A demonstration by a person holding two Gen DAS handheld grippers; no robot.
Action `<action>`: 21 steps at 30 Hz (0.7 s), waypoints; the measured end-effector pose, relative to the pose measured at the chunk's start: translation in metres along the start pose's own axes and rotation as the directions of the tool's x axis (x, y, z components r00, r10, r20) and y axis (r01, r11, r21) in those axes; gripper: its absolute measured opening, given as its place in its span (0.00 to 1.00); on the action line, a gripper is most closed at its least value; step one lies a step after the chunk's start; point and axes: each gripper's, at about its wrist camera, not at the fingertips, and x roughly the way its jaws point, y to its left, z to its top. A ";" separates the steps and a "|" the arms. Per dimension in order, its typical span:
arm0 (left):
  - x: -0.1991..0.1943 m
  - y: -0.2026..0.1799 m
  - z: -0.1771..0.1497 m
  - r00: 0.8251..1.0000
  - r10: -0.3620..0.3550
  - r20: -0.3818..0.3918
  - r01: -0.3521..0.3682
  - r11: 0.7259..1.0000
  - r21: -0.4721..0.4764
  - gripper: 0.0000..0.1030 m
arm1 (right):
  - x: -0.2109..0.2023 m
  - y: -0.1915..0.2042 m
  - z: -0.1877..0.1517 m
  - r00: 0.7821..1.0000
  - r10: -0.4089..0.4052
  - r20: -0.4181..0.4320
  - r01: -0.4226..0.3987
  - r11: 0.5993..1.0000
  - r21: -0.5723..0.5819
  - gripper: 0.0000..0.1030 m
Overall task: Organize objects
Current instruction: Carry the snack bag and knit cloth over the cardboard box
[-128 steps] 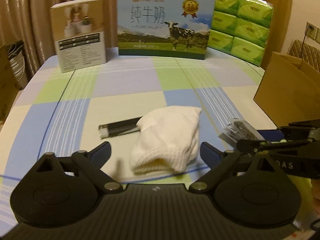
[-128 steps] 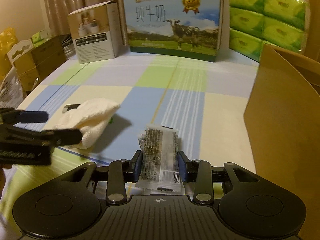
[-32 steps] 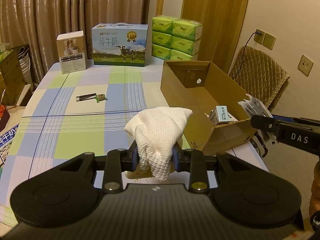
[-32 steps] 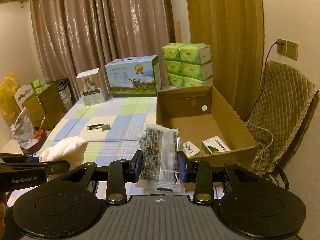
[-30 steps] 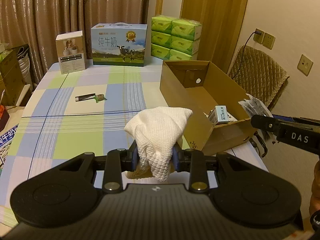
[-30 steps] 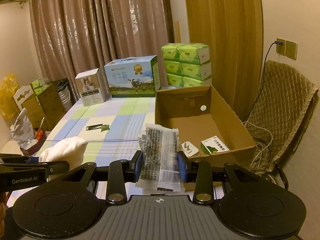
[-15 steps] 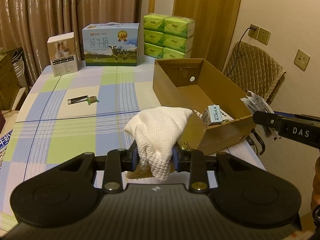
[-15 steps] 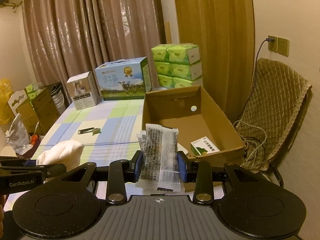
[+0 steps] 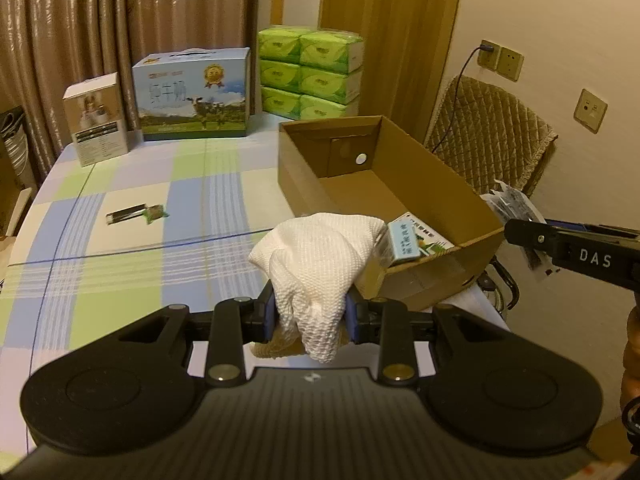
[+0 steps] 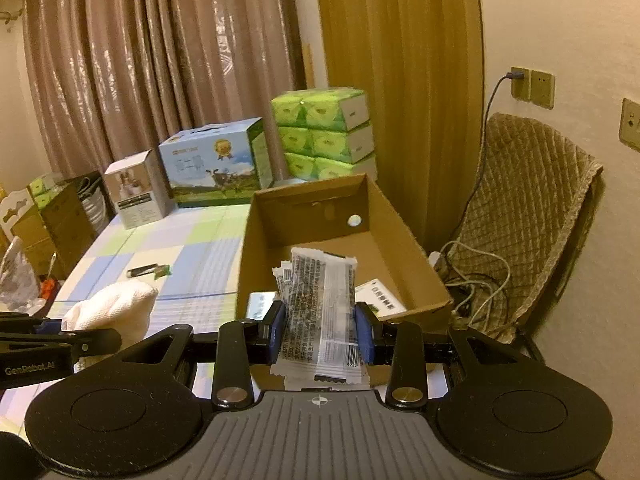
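Observation:
My left gripper (image 9: 310,316) is shut on a white knitted cloth (image 9: 320,264), held in the air near the front left corner of an open cardboard box (image 9: 436,256). My right gripper (image 10: 322,330) is shut on a bunch of clear snack packets (image 10: 320,304), held above the near end of the same box (image 10: 248,248). Inside the box lie a small blue-green carton (image 9: 408,238) and a white card (image 10: 380,300). A dark tube with a green end (image 9: 134,213) lies on the checked tablecloth (image 9: 120,264).
At the table's far edge stand a small white box (image 9: 98,118), a blue milk carton case (image 9: 196,94) and stacked green tissue packs (image 9: 310,72). A quilted chair (image 10: 532,216) with cables stands right of the box. Cardboard boxes (image 10: 44,220) sit at the far left.
Both grippers have risen from the table with the cloth and the packets and moved right toward the cardboard box. In the last half second both drifted a little further right.

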 end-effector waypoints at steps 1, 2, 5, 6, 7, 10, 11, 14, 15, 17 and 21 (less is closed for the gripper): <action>0.002 -0.003 0.002 1.000 -0.003 0.001 0.003 1.000 0.004 0.27 | 0.001 -0.003 0.002 1.000 -0.004 0.002 0.004 1.000 0.000 0.33; 0.005 -0.005 0.004 1.000 -0.007 0.002 0.007 1.000 0.007 0.27 | 0.002 -0.005 0.003 1.000 -0.007 0.003 0.007 1.000 -0.001 0.33; 0.012 -0.012 0.013 1.000 -0.018 0.005 0.018 1.000 0.017 0.27 | 0.006 -0.012 0.008 1.000 -0.017 0.008 0.017 1.000 -0.004 0.33; 0.015 -0.014 0.016 1.000 -0.023 0.008 0.023 1.000 0.020 0.27 | 0.008 -0.014 0.011 1.000 -0.019 0.009 0.019 1.000 -0.005 0.33; 0.017 -0.017 0.020 1.000 -0.027 0.010 0.027 0.999 0.023 0.27 | 0.010 -0.017 0.013 1.000 -0.021 0.011 0.021 1.000 -0.006 0.33; 0.026 -0.023 0.031 0.999 -0.041 0.016 0.040 0.999 0.030 0.27 | 0.015 -0.023 0.019 1.000 -0.027 0.014 0.027 1.000 -0.011 0.33; 0.029 -0.026 0.036 0.999 -0.045 0.018 0.045 0.998 0.034 0.27 | 0.017 -0.025 0.021 0.999 -0.029 0.015 0.029 1.000 -0.013 0.33; 0.039 -0.033 0.047 0.998 -0.056 0.022 0.055 0.998 0.040 0.27 | 0.024 -0.030 0.026 0.999 -0.031 0.014 0.031 0.999 -0.018 0.33; 0.043 -0.035 0.051 0.998 -0.060 0.021 0.059 0.997 0.041 0.27 | 0.027 -0.032 0.028 0.999 -0.032 0.013 0.033 0.999 -0.021 0.33; 0.050 -0.039 0.057 0.998 -0.067 0.021 0.066 0.997 0.042 0.27 | 0.033 -0.035 0.031 0.999 -0.032 0.010 0.032 0.999 -0.026 0.33; 0.065 -0.046 0.068 0.996 -0.085 0.014 0.084 0.996 0.043 0.27 | 0.047 -0.042 0.037 1.000 -0.029 -0.003 0.029 0.999 -0.025 0.33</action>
